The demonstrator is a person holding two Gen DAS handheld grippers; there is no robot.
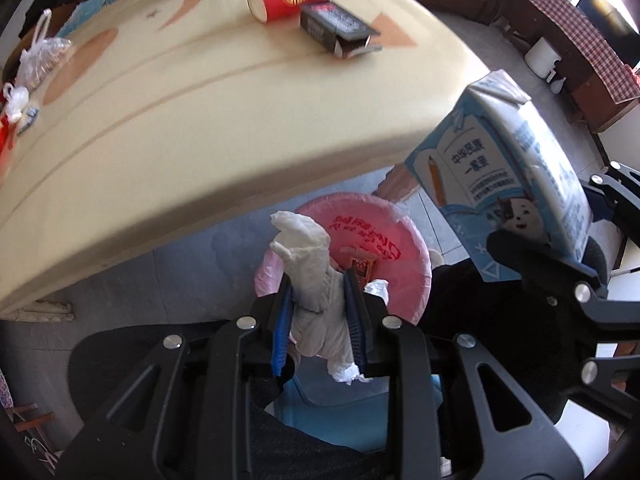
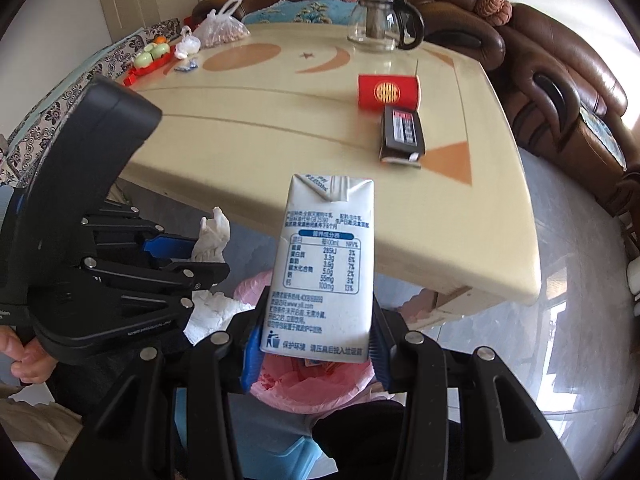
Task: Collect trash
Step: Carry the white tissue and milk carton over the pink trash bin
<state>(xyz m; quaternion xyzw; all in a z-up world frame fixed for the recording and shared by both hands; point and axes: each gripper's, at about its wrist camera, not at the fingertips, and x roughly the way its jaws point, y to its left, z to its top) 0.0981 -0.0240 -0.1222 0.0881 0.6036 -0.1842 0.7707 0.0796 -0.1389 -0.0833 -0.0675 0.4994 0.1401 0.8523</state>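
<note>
Tissue (image 1: 316,276) sits clamped in my left tool (image 1: 318,320), its blue pads (image 1: 280,332) pinched on the crumpled wad, right above the bin (image 1: 404,292). That bin, lined with a pink bag, stands on the floor just off the near edge of the worktop (image 1: 180,128), and a few scraps already lie inside it. My right tool (image 2: 316,344) is clamped on a milk carton (image 2: 326,264), pads squeezing its lower end, the carton upright and tilted a little, also over the bin, beside the tissue. From the right wrist I see my left tool next to the carton, with my hand (image 2: 28,356) on its grip. Well beyond the bin, up on the worktop, a red cup (image 2: 388,92) lies on its side touching a dark box (image 2: 402,134) with an open flap. Farther from the bin stand a glass pot (image 2: 380,24) and a tied plastic bag (image 2: 224,26)
</note>
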